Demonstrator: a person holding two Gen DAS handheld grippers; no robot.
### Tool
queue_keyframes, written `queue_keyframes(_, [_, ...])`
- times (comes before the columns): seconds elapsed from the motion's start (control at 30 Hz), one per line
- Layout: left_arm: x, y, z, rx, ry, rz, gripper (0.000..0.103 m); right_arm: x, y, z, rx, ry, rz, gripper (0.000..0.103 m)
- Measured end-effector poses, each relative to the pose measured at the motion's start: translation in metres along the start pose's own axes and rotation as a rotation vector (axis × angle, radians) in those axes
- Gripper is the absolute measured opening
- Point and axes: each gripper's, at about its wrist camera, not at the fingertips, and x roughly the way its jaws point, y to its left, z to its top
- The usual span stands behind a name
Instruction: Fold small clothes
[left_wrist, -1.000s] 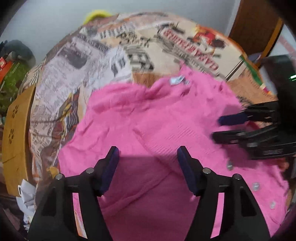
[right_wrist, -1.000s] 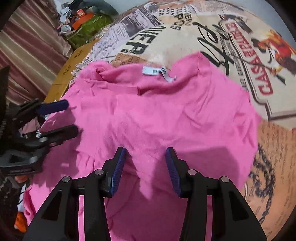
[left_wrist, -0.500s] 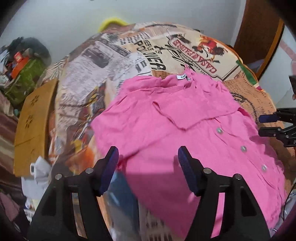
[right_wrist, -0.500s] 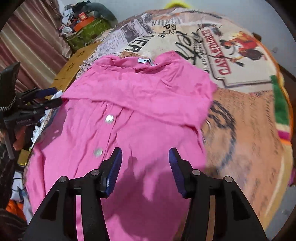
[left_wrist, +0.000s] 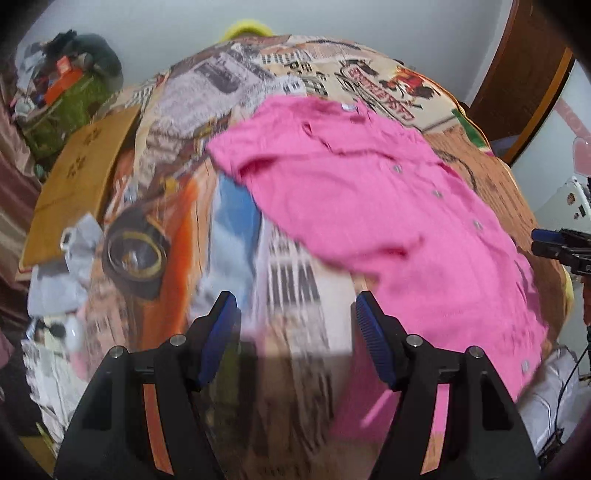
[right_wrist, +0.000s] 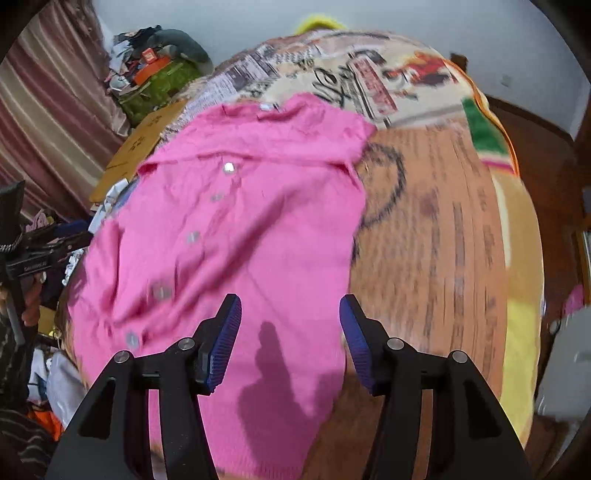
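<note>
A pink buttoned top (left_wrist: 373, 221) lies spread flat on a printed bedspread (left_wrist: 288, 74), collar at the far end, button row running toward me. My left gripper (left_wrist: 297, 332) is open and empty, above the bedspread to the left of the top's near edge. My right gripper (right_wrist: 290, 339) is open and empty, over the top's (right_wrist: 240, 229) near right part. Each gripper shows small at the edge of the other's view: the right one (left_wrist: 554, 245) and the left one (right_wrist: 55, 243).
The bedspread (right_wrist: 436, 229) extends to the right of the top. A cardboard piece (left_wrist: 77, 177) and a pile of clutter (left_wrist: 59, 88) lie off the left side. Crumpled white papers (left_wrist: 59, 266) sit at the left edge. A wooden door (left_wrist: 517, 74) stands far right.
Both grippers have pulled back from the top and apart, the left one leftward, the right one rightward. The top now lies spread flat with its buttons showing.
</note>
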Motion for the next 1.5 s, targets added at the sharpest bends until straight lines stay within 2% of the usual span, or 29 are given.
queue_keyframes(0.13, [-0.005,-0.006,-0.024,-0.015,0.015,-0.045,0.067,0.008,-0.003,-0.026,0.015,0.05,-0.014,0.052])
queue_keyframes(0.23, [-0.012,-0.016,-0.039,0.03,0.011,-0.026,0.067,0.015,-0.003,-0.044,0.009,0.1,-0.024,0.052])
queue_keyframes(0.4, [-0.019,-0.027,-0.053,0.054,0.021,-0.041,0.067,0.011,0.001,-0.058,-0.032,0.103,-0.043,0.052])
queue_keyframes(0.43, [-0.02,-0.029,-0.055,0.052,0.022,-0.046,0.066,0.01,0.001,-0.061,-0.032,0.105,-0.033,0.052])
queue_keyframes(0.5, [-0.021,-0.03,-0.057,0.048,0.024,-0.059,0.057,0.01,0.002,-0.066,-0.033,0.106,-0.029,0.051])
queue_keyframes(0.53, [-0.021,-0.031,-0.058,0.047,0.027,-0.067,0.053,0.01,0.003,-0.068,-0.035,0.102,-0.029,0.047])
queue_keyframes(0.57, [-0.023,-0.033,-0.058,0.047,0.029,-0.081,0.046,0.01,0.002,-0.07,-0.036,0.098,-0.024,0.044])
queue_keyframes(0.6, [-0.024,-0.034,-0.058,0.047,0.031,-0.095,0.037,0.011,0.003,-0.072,-0.033,0.097,-0.016,0.037])
queue_keyframes(0.63, [-0.025,-0.035,-0.058,0.046,0.036,-0.11,0.032,0.011,0.004,-0.074,-0.027,0.097,-0.004,0.026])
queue_keyframes(0.67, [-0.025,-0.036,-0.058,0.041,0.045,-0.131,0.028,0.012,0.004,-0.076,-0.021,0.098,0.014,0.021])
queue_keyframes(0.7, [-0.025,-0.037,-0.058,0.036,0.053,-0.145,0.027,0.014,0.006,-0.077,-0.015,0.102,0.032,0.012])
queue_keyframes(0.73, [-0.026,-0.037,-0.057,0.031,0.056,-0.151,0.027,0.015,0.007,-0.077,-0.013,0.101,0.037,0.01])
queue_keyframes(0.93, [-0.031,-0.028,-0.053,-0.035,0.065,-0.195,0.027,0.013,0.008,-0.078,0.001,0.076,0.045,0.007])
queue_keyframes(1.23, [-0.023,-0.043,-0.054,0.006,0.085,-0.197,0.028,-0.003,0.009,-0.076,-0.004,0.028,0.033,0.006])
queue_keyframes(1.27, [-0.021,-0.045,-0.054,0.01,0.084,-0.197,0.026,-0.007,0.009,-0.076,-0.004,0.021,0.03,0.006])
queue_keyframes(1.3, [-0.021,-0.046,-0.054,0.014,0.082,-0.201,0.017,-0.009,0.009,-0.076,-0.003,0.014,0.027,0.006])
queue_keyframes(1.37, [-0.019,-0.048,-0.054,0.019,0.084,-0.217,0.005,-0.015,0.009,-0.075,0.003,0.006,0.021,0.006])
queue_keyframes(1.5, [-0.028,-0.051,-0.053,0.03,0.055,-0.205,0.005,-0.029,0.006,-0.074,0.004,-0.027,0.004,0.006])
